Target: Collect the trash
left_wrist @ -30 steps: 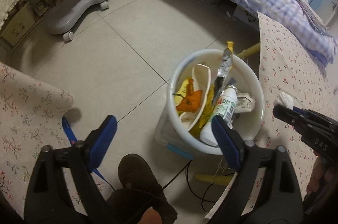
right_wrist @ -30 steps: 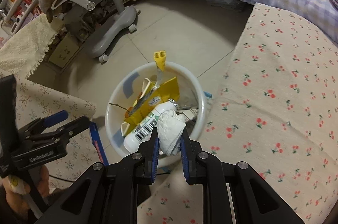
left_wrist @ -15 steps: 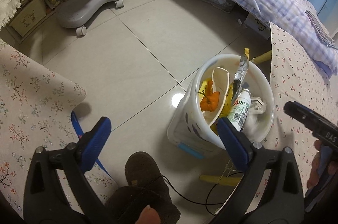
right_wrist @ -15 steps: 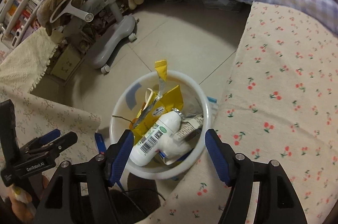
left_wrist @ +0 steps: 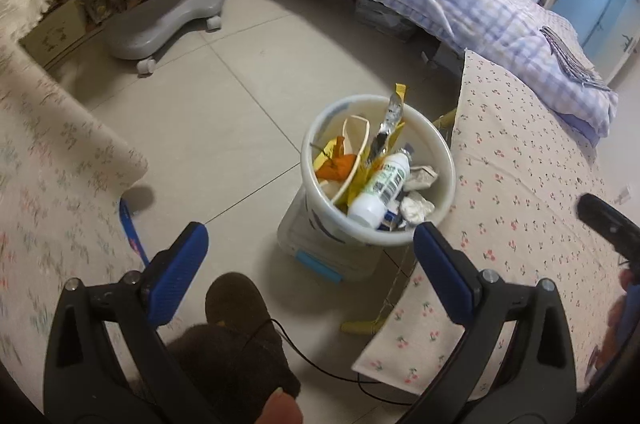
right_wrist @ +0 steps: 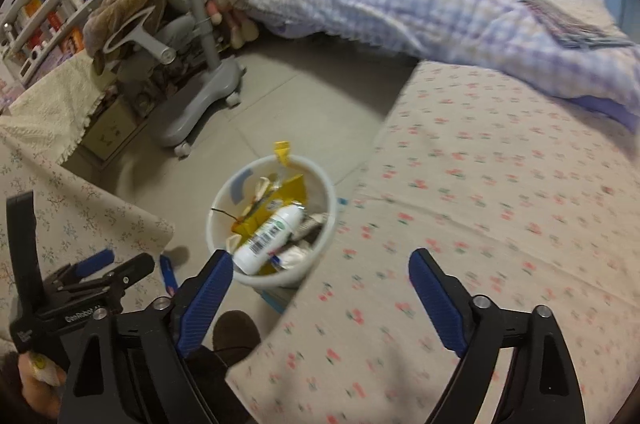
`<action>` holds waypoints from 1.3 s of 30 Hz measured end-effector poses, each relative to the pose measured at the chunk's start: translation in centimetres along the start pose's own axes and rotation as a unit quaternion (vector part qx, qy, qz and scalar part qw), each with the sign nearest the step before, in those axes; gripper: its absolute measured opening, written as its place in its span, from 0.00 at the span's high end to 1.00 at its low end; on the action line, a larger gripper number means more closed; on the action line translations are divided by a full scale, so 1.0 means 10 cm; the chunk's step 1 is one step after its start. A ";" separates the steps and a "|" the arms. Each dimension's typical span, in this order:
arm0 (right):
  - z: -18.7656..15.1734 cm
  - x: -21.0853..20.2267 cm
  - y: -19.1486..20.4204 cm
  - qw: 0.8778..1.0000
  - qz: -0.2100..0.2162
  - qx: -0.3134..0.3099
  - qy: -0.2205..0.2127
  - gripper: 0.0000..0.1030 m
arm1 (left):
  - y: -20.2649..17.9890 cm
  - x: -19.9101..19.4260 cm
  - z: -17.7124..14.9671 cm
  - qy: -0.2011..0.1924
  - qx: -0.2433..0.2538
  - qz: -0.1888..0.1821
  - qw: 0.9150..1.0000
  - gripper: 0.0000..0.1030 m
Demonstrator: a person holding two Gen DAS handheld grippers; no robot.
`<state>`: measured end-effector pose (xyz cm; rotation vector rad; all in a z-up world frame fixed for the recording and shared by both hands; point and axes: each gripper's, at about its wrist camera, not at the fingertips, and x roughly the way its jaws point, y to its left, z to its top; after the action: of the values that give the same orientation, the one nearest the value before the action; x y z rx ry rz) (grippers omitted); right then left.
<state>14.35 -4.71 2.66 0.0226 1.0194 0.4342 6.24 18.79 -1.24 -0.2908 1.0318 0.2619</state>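
My bin holds the tissue; right gripper fingers are opening, empty, left gripper released; tables look bare

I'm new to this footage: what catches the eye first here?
The white trash bin on the tiled floor, crammed with a white bottle, yellow wrappers and crumpled paper. Beside it lies a cherry-print cloth, with both grippers empty above.
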 end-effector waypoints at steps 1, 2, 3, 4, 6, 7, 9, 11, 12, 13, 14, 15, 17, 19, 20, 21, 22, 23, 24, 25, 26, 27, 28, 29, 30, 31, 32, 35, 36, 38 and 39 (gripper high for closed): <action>-0.05 -0.09 -0.03 1.000 -0.011 0.002 -0.005 0.10 | -0.05 -0.05 -0.08 -0.008 0.002 0.005 1.000 0.01; -0.10 -0.17 -0.05 1.000 -0.023 0.002 -0.011 0.10 | -0.09 -0.07 -0.14 -0.011 0.005 0.006 1.000 0.01; -0.18 -0.27 -0.06 0.999 -0.038 -0.002 -0.018 0.10 | -0.14 -0.09 -0.21 -0.013 0.009 0.008 1.000 0.01; -0.26 -0.35 -0.08 0.998 -0.049 -0.006 -0.026 0.10 | -0.18 -0.11 -0.27 -0.013 0.014 0.008 1.000 0.01; -0.43 -0.49 -0.09 0.996 -0.069 -0.018 -0.046 0.09 | -0.27 -0.16 -0.37 -0.017 0.031 0.007 0.999 0.01; -0.50 -0.52 -0.09 0.995 -0.077 -0.021 -0.053 0.04 | -0.31 -0.20 -0.42 -0.023 0.038 0.008 0.999 0.01; -0.68 -0.57 -0.13 0.993 -0.090 -0.020 -0.067 0.01 | -0.36 -0.27 -0.51 -0.036 0.045 0.013 0.998 0.01; -0.81 -0.60 -0.17 0.992 -0.102 -0.016 -0.074 0.01 | -0.38 -0.32 -0.60 -0.049 0.048 0.023 0.997 0.01; -0.87 -0.61 -0.19 0.992 -0.105 -0.016 -0.073 0.01 | -0.38 -0.33 -0.65 -0.053 0.049 0.026 0.997 0.01; -0.92 -0.61 -0.22 0.991 -0.107 -0.017 -0.073 0.01 | -0.39 -0.34 -0.70 -0.057 0.050 0.027 0.997 0.01; -0.97 -0.63 -0.25 0.991 -0.109 -0.016 -0.076 0.01 | -0.40 -0.34 -0.73 -0.057 0.051 0.026 0.997 0.01; -1.01 -0.63 -0.28 0.990 -0.113 -0.016 -0.080 0.01 | -0.40 -0.34 -0.76 -0.054 0.053 0.022 0.997 0.01; -1.09 -0.64 -0.33 0.989 -0.123 -0.019 -0.083 0.01 | -0.46 -0.34 -0.83 -0.051 0.057 0.017 0.997 0.01; -1.16 -0.65 -0.37 0.988 -0.129 -0.023 -0.083 0.01 | -0.48 -0.32 -0.85 -0.050 0.061 0.018 0.997 0.01; -1.20 -0.65 -0.40 0.988 -0.131 -0.024 -0.081 0.01 | -0.50 -0.31 -0.86 -0.050 0.063 0.021 0.997 0.01; -1.23 -0.65 -0.42 0.988 -0.134 -0.025 -0.079 0.01 | -0.51 -0.31 -0.86 -0.049 0.064 0.022 0.996 0.01; -1.26 -0.66 -0.44 0.987 -0.136 -0.024 -0.079 0.01 | -0.52 -0.31 -0.87 -0.049 0.064 0.022 0.997 0.01; -1.28 -0.67 -0.46 0.987 -0.136 -0.023 -0.079 0.01 | -0.52 -0.31 -0.87 -0.049 0.062 0.021 0.997 0.01; -1.30 -0.67 -0.47 0.987 -0.136 -0.021 -0.079 0.01 | -0.52 -0.31 -0.87 -0.049 0.060 0.020 0.997 0.01; -1.33 -0.68 -0.49 0.988 -0.134 -0.019 -0.078 0.01 | -0.52 -0.31 -0.88 -0.050 0.058 0.018 0.997 0.01; -1.35 -0.69 -0.50 0.988 -0.134 -0.018 -0.079 0.01 | -0.53 -0.32 -0.88 -0.050 0.058 0.016 0.997 0.01; -1.37 -0.70 -0.52 0.988 -0.134 -0.017 -0.078 0.01 | -0.54 -0.32 -0.89 -0.051 0.058 0.016 0.997 0.01; -1.38 -0.70 -0.53 0.988 -0.135 -0.015 -0.077 0.01 | -0.55 -0.33 -0.89 -0.053 0.059 0.015 0.997 0.01; -1.40 -0.71 -0.55 0.988 -0.135 -0.012 -0.077 0.01 | -0.56 -0.33 -0.90 -0.054 0.059 0.015 0.997 0.01; -1.41 -0.71 -0.58 0.988 -0.135 -0.009 -0.077 0.01 | -0.57 -0.33 -0.90 -0.054 0.059 0.015 0.997 0.01; -1.41 -0.72 -0.59 0.988 -0.136 -0.006 -0.077 0.01 | -0.59 -0.33 -0.91 -0.054 0.060 0.013 0.997 0.01; -1.42 -0.73 -0.61 0.988 -0.135 -0.003 -0.078 0.01 | -0.60 -0.33 -0.91 -0.053 0.061 0.012 0.997 0.01; -1.43 -0.76 -0.64 0.987 -0.136 0.003 -0.083 0.01 | -0.62 -0.34 -0.92 -0.057 0.062 0.010 0.996 0.01; -1.43 -0.77 -0.65 0.987 -0.136 0.003 -0.084 0.01 | -0.62 -0.34 -0.92 -0.058 0.063 0.010 0.996 0.01; -1.43 -0.78 -0.65 0.987 -0.135 0.005 -0.086 0.01 | -0.63 -0.33 -0.92 -0.057 0.065 0.011 0.996 0.01; -1.44 -0.79 -0.66 0.987 -0.135 0.005 -0.087 0.01 | -0.63 -0.33 -0.92 -0.057 0.065 0.011 0.996 0.01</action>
<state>1.19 -16.16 0.04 -0.0677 0.8389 0.1764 -0.50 9.40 -2.07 -0.1456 0.9352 0.2277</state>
